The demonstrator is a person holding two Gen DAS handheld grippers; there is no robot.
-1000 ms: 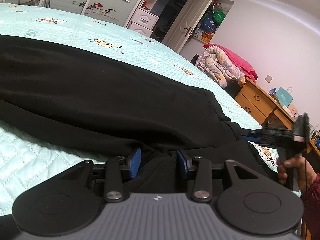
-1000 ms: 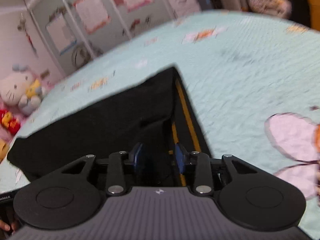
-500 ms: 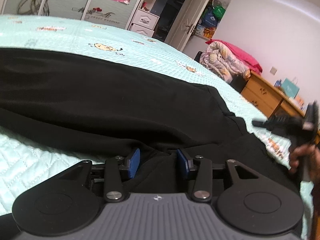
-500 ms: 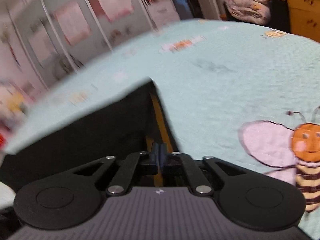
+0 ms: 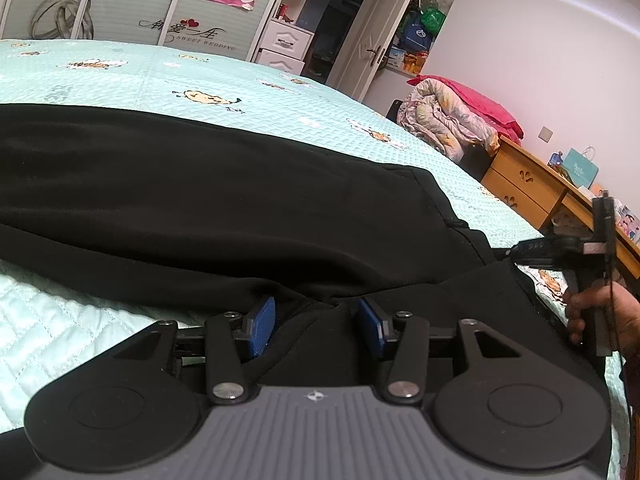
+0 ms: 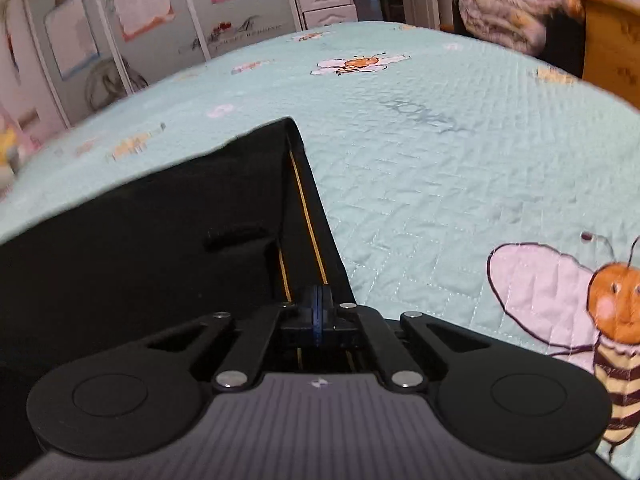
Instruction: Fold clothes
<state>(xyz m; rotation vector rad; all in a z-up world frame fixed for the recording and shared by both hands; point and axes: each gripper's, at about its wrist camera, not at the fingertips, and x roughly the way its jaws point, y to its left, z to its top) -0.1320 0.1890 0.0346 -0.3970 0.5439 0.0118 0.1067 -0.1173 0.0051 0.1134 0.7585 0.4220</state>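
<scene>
Black garment, trousers by the look of it, spread long across mint quilted bedspread; one layer lapped over another near the close end. Left gripper low at near edge, blue pads set wide with a bunched hump of black cloth between them, not pinched. Right gripper pressed fully together at the yellow-striped hem edge; cloth apparently nipped between pads, though contact itself hidden. Right gripper also visible from left wrist view, held in a hand at the far corner of the cloth. Fabric judged soft, limp, medium weight, matte and unlikely to slip; bound to sag between two grips, so best taken at corners or along the banded edge, both ends kept level. No fragility. No containers on the bed; open wardrobe behind, contents too small to tell.
</scene>
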